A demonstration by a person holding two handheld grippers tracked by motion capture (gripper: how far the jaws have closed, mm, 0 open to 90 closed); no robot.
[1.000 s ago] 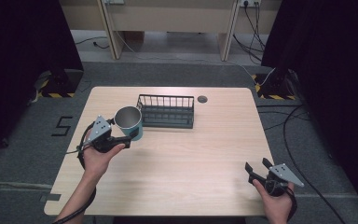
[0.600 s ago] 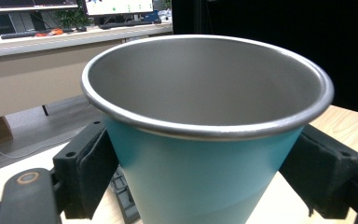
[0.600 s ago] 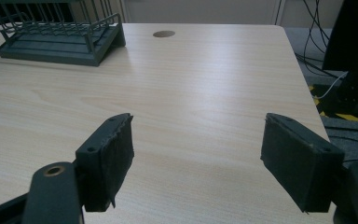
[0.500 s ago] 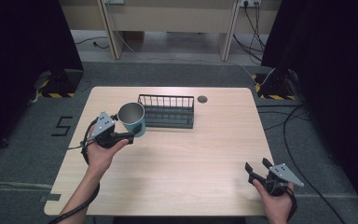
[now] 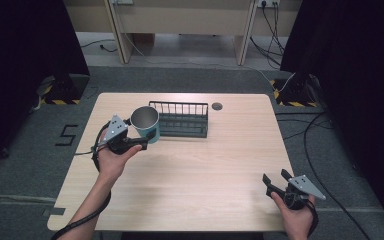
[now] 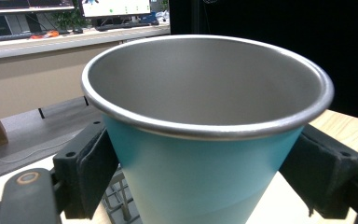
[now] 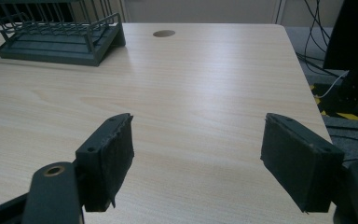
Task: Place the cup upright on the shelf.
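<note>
Your left tool point(image 5: 147, 139) pinches the teal cup point(image 5: 146, 124) by its smooth flank, one padded jaw on each side, and over the last second you have lifted it and carried it a little right, so it now hangs clear of the table point(image 5: 190, 185) just beside the rack point(image 5: 182, 120), by my reading nearly ready to go in. The cup is a tapered cone with a brushed steel lining and rolled rim point(image 6: 205, 128). Your right tool point(image 5: 279, 183) waits spread at the near corner (idle). Farther off, the dark wire rack stands upright.
</note>
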